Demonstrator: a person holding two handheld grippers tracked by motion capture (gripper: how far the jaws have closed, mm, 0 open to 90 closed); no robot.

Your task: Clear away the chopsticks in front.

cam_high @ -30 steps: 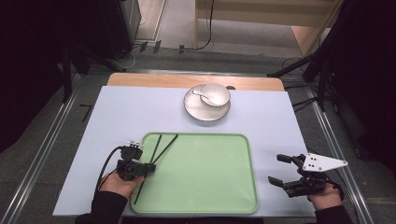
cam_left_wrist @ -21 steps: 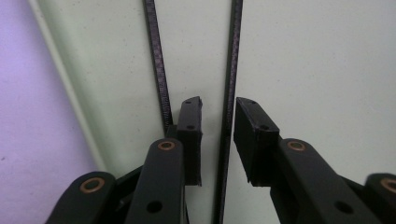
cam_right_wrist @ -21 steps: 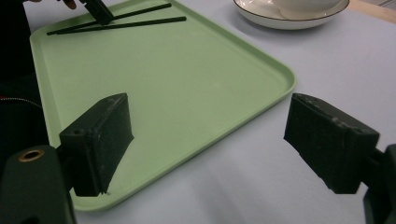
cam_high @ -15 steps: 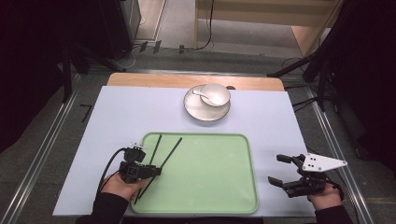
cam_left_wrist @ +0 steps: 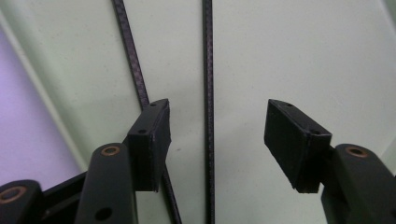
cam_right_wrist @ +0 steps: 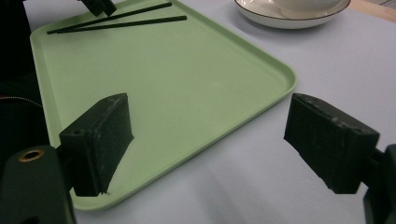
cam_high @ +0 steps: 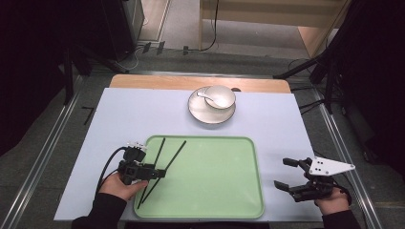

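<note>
Left gripper (cam_high: 160, 172), jaws just been opening w/ 1 of 2 chopsticks (cam_high: 162, 169) loose between them on tray's (cam_high: 215, 210) left side; right gripper (cam_high: 286, 174) apart, idle; risk: lifting away could nudge sticks askew.

Black chopsticks (cam_high: 162, 167), pale green tray (cam_high: 215, 191), white bowl (cam_high: 220, 97), lavender table (cam_high: 119, 119)

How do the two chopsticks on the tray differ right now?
The left chopstick runs slantwise and passes under the left tool's pad; the right chopstick runs straight through the open gap, untouched. Both are thin, black and lie flat on the green tray.
</note>
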